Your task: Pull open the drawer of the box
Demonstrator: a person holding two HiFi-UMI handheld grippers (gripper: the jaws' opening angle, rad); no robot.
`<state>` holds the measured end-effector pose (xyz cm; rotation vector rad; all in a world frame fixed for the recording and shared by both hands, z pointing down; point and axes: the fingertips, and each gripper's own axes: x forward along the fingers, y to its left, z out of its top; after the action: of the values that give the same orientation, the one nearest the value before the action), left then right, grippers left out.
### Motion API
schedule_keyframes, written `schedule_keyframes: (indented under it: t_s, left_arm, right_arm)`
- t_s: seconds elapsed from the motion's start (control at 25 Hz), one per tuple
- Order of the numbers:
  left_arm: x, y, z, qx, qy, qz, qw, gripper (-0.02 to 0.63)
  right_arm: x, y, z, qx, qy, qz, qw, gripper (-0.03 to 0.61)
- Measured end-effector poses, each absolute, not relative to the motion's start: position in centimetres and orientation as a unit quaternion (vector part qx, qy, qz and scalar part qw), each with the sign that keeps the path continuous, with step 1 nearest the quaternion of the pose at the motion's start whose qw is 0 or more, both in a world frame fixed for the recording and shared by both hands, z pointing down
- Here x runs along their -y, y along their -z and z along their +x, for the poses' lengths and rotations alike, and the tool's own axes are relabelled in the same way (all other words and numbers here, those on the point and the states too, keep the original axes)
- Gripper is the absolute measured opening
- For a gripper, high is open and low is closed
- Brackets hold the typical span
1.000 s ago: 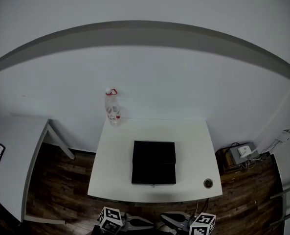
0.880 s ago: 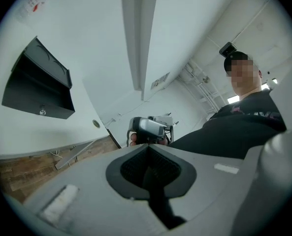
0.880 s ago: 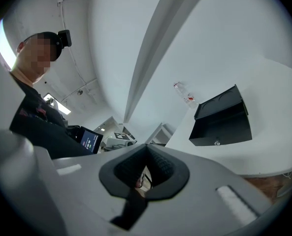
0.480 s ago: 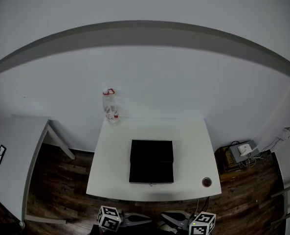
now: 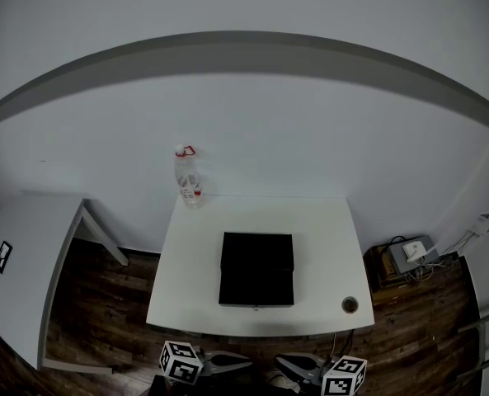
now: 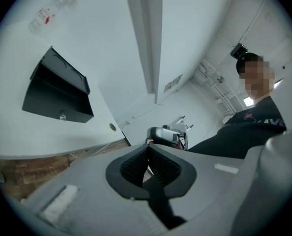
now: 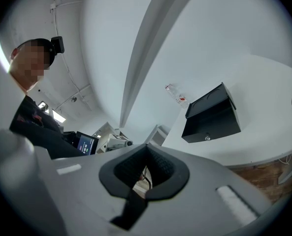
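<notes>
Head view: left tool (image 5: 246,360) and right tool (image 5: 281,361) closed, empty, short of bench (image 5: 326,246); open one, square onto box (image 5: 256,269)'s apparently tiny knob (image 5: 256,307).

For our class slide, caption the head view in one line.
Black box, drawer closed, on white table, bottle behind; left gripper and right gripper shut, short of it.

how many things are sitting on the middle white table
3: black box in the middle, clear plastic bottle at the far left corner, small round object at the near right corner. Nothing seems hidden.
</notes>
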<state>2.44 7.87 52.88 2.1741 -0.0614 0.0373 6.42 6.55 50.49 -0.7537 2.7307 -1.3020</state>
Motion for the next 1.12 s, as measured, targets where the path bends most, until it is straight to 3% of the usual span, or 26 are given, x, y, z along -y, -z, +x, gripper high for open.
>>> schedule_keyframes:
  t_s: [1.12]
  left_arm:
    - [-9.0,-54.0,3.3,0.017,-0.019,0.864,0.503,0.003]
  right_arm:
    - [-6.0,-52.1,6.8,-0.863,0.440,-0.249,0.014,0.005]
